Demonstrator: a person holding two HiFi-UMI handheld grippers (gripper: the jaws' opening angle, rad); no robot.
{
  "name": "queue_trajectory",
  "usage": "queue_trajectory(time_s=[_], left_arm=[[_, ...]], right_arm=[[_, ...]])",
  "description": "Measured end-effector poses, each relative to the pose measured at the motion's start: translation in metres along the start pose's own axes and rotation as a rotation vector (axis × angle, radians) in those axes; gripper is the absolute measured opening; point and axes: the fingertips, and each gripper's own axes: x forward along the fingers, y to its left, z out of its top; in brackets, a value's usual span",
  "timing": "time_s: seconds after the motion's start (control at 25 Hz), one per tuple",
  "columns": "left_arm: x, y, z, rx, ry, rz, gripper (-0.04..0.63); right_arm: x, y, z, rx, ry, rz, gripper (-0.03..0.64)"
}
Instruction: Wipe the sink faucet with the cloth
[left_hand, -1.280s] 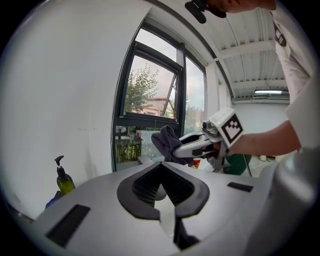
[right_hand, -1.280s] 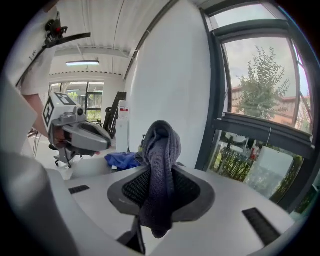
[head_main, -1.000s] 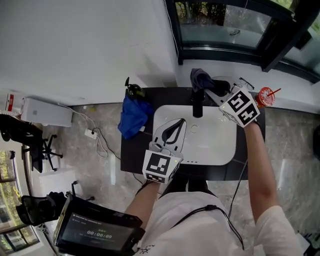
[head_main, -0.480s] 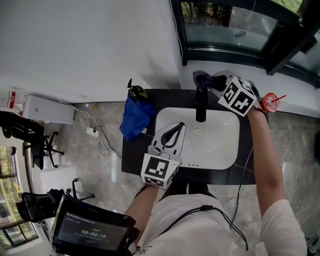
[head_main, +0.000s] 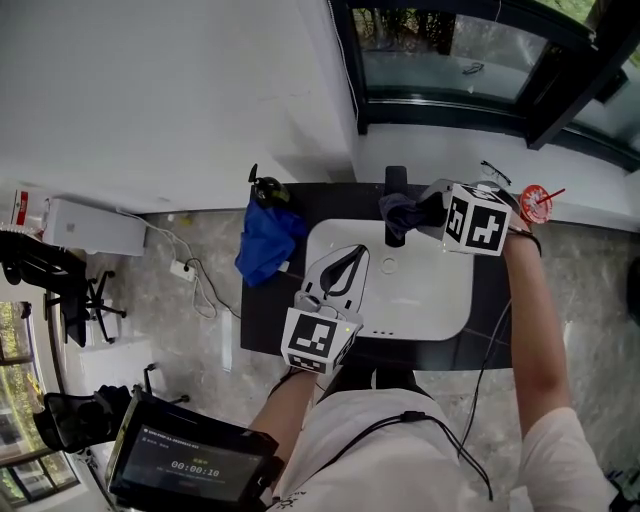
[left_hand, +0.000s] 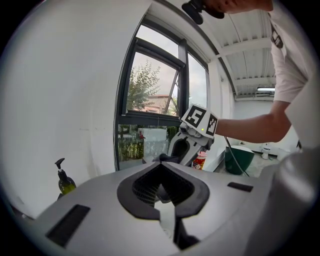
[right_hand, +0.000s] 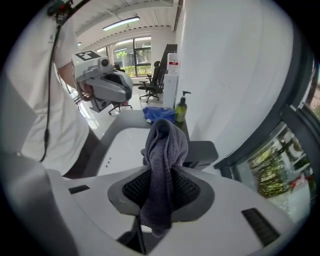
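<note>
Cloth (head_main: 398, 214) partly covering faucet (head_main: 396, 177), soap bottle (head_main: 266, 186), perhaps blue bag (head_main: 265, 238) nearby

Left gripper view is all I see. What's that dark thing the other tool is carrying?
Observer: A dark grey cloth, pinched in the fingers of the right gripper.
Operator: Where's the tap it should wipe?
Observer: The black faucet stands at the white sink's back edge; the cloth is at its spout.
Operator: Anything else lying around?
Observer: A blue bundle of fabric on the counter, left of the sink.
</note>
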Motion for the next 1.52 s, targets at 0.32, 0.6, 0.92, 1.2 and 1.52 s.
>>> queue_trajectory(time_s=[0.32,0.6,0.92,1.2,1.52], left_arm=[[0.002,-0.002,-0.004,-0.014,0.003,-0.007,-0.006],[0.012,-0.004,-0.005,-0.020,-0.009,0.007,-0.006],[0.021,-0.008,-0.006,-0.046,-0.025,0.002,-0.006],[0.021,-0.015,0.000,-0.043,-0.034,-0.013,-0.006],[0.018,-0.013,0.000,-0.041,-0.035,-0.015,-0.006]], right_arm=[[-0.027,-0.032,0.002,0.091,-0.111,-0.188,0.106],[-0.018,-0.082,0.002,0.132,-0.145,-0.324,0.106],[0.000,-0.093,-0.002,0.072,-0.044,-0.335,0.106],[0.003,-0.015,-0.004,0.059,-0.018,-0.052,0.106],[-0.023,-0.003,-0.004,0.118,-0.119,-0.070,0.106]])
